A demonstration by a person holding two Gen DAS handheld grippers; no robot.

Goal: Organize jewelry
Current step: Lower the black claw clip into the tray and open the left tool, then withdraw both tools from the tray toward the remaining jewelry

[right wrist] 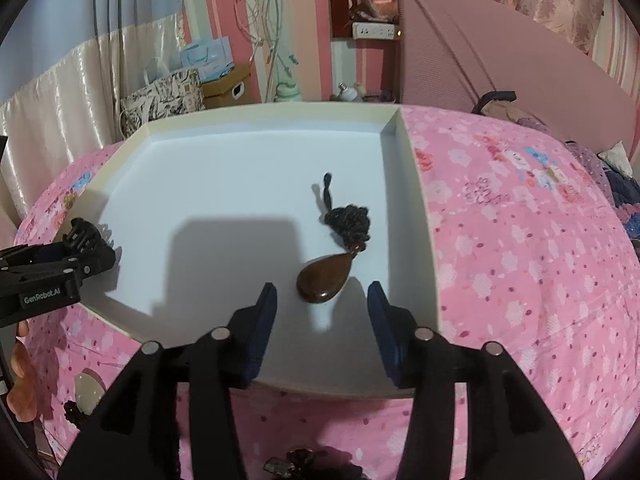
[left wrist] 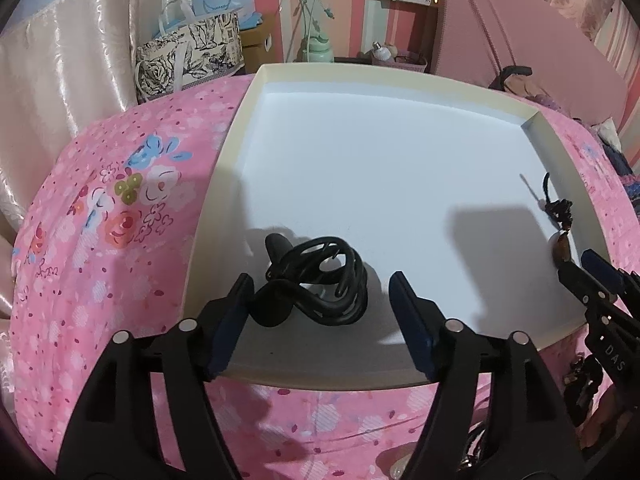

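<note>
Left wrist view looks down on a shallow white tray [left wrist: 400,80] lying on a bed with a pink flowered bedspread [left wrist: 100,240]. The left hand-held gripper [left wrist: 322,304] hangs over the tray's near left corner with its jaws spread wide; a black hair claw clip [left wrist: 320,276] lies on the tray floor between the blue pads [left wrist: 224,328], and the pads do not appear to press on it, though the left one sits very close. Right wrist view shows the right hand-held gripper [right wrist: 322,308] over the tray's near right part, jaws parted, with a brown teardrop pendant [right wrist: 324,280] resting on the tray just ahead of the fingertips, untouched. Its dark knotted cord [right wrist: 348,220] trails away toward the far edge, close to the right wall.

Both pieces look set down inside the tray, one toward each near corner, so the placing step seems finished or all but finished for this pair. More items wait outside the tray: on the bedspread before the near edge lie a pale oval piece [right wrist: 88,392] and a dark ornament [right wrist: 304,466], only partly visible.

The next move probably calls for lifting each gripper clear without snagging the clip's teeth or the cord, then turning toward the near edge of the bed to fetch another piece. The loose cord could catch on a pad as the right gripper withdraws.
</note>
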